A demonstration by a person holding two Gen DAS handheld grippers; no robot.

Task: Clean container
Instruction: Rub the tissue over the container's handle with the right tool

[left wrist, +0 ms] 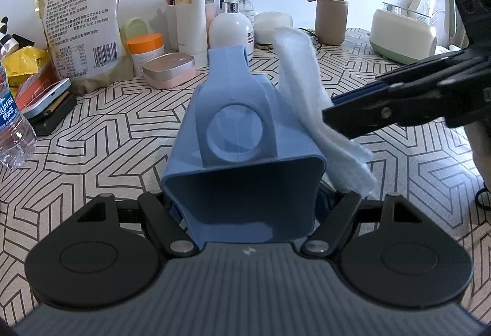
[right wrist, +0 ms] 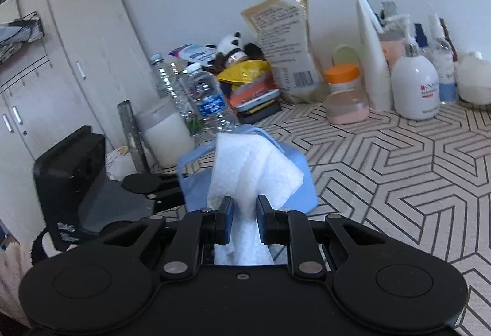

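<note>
A table (left wrist: pixel 399 182) under a geometric-patterned cloth carries, at twelve o'clock, a white pump bottle (left wrist: pixel 230 32), at ten an orange-lidded jar (left wrist: pixel 146 51), at nine a water bottle (left wrist: pixel 12 124), and at two a kettle (left wrist: pixel 405 13).

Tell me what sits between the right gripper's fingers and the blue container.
Only the white cloth: the right gripper pinches it, and it fans out against the blue container, shown in the right wrist view.

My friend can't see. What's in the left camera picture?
The left gripper holds a blue container above a patterned tablecloth. From the right, the right gripper presses a white cloth against its side. Bottles and jars stand behind.
</note>
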